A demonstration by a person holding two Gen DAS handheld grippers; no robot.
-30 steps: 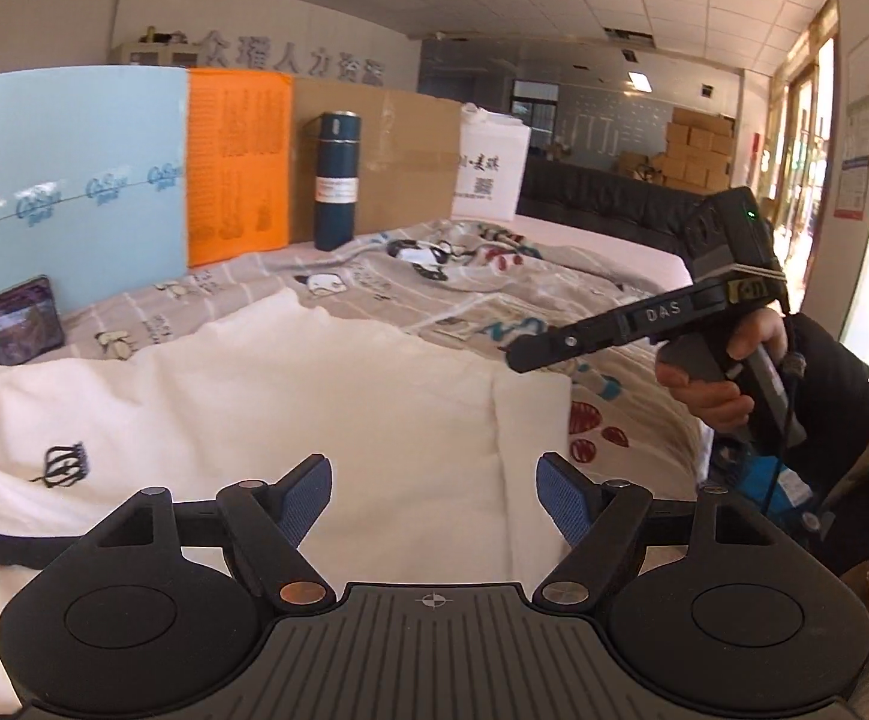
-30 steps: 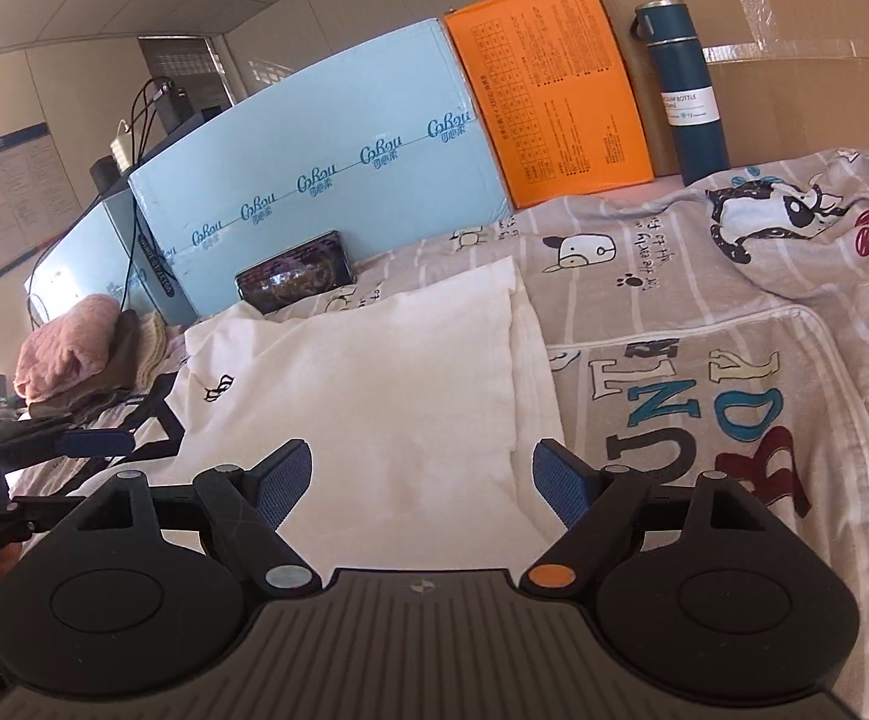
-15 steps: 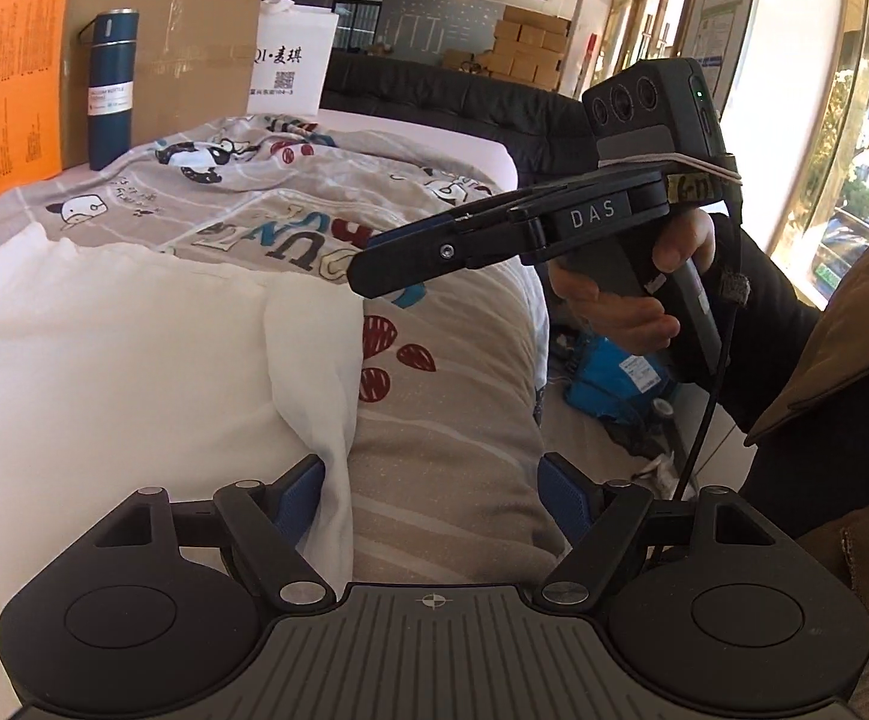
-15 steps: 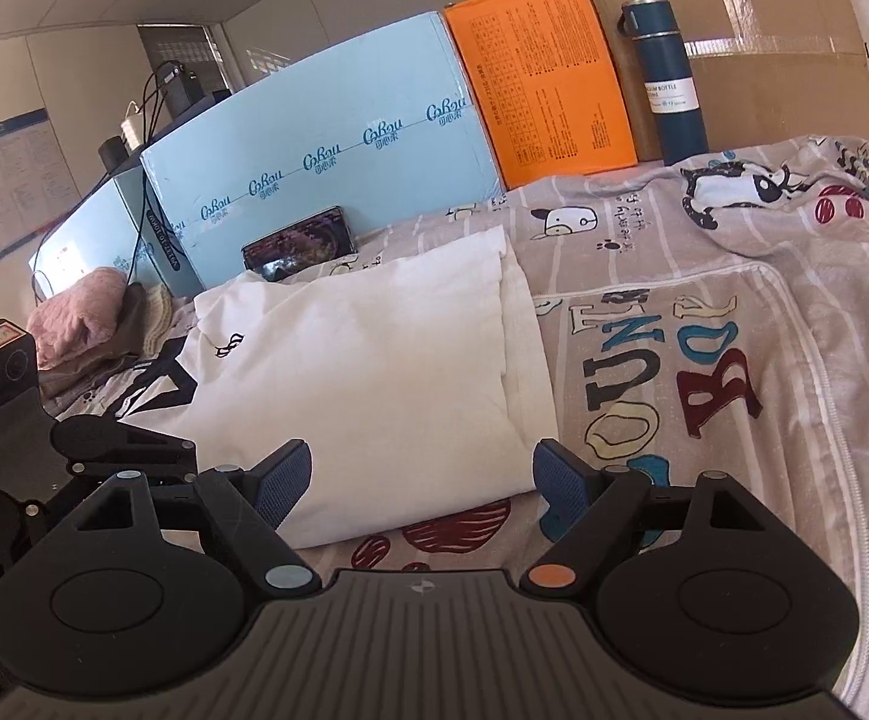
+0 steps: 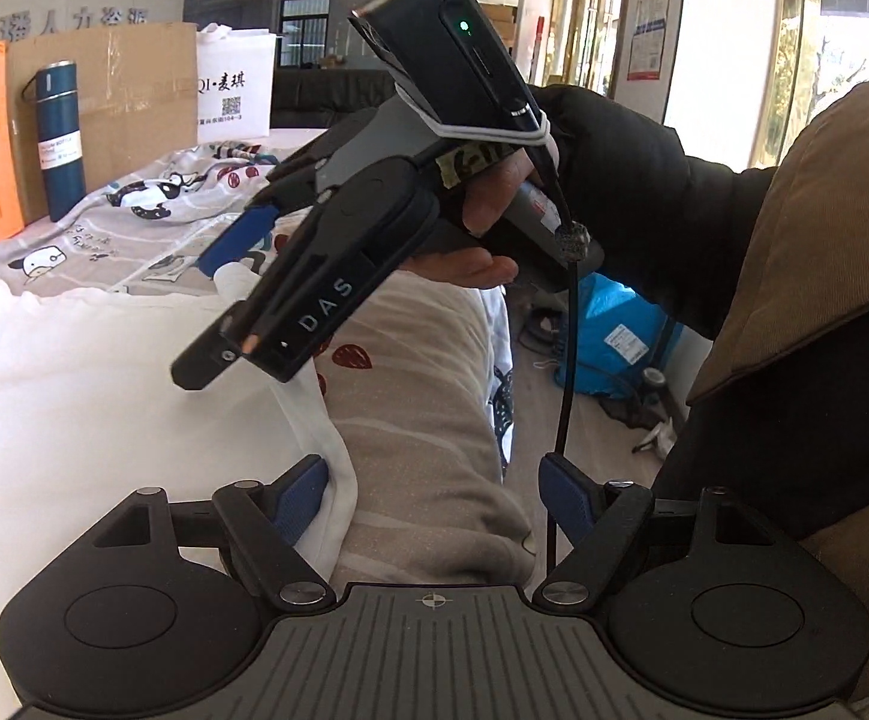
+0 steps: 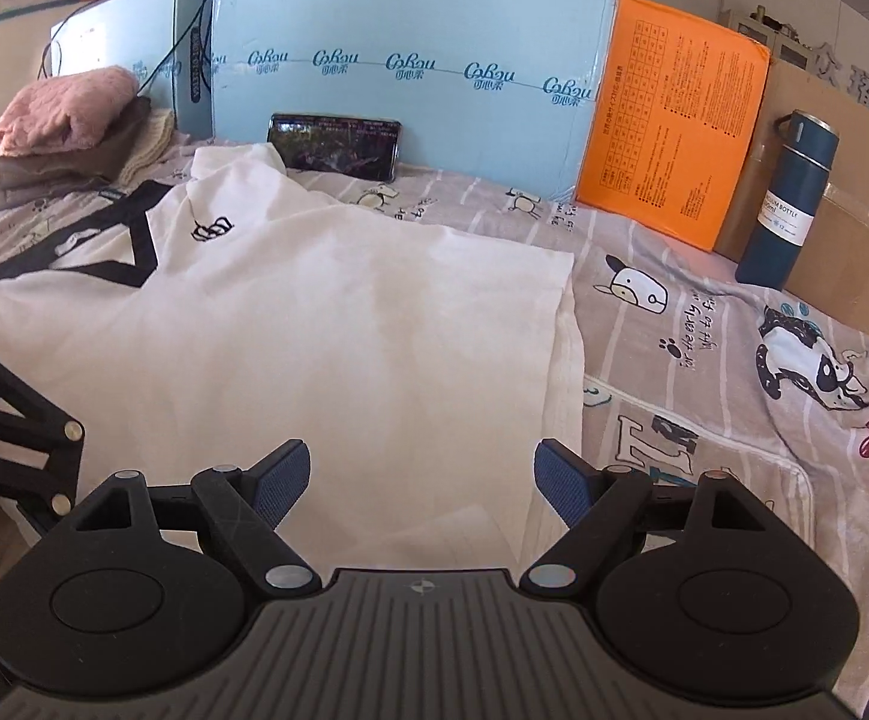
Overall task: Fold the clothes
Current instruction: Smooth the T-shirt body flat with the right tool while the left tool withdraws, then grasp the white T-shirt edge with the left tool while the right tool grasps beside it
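- White V-neck shirt (image 6: 326, 324) lies flat on the cartoon bedsheet (image 6: 704, 324), long axis left-right.
- Right gripper (image 6: 422, 474): released, nearer, over hem.
- Left gripper (image 5: 434, 495): released, at shirt's edge.

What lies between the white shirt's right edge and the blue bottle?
In the right wrist view, only printed grey bedsheet separates the white shirt from the blue bottle; no other item sits on that stretch.

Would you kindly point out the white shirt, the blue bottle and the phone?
white shirt (image 6: 326, 324), right wrist view, middle of its body.
blue bottle (image 6: 788, 204), right wrist view, on its label.
phone (image 6: 335, 147), right wrist view, its screen.
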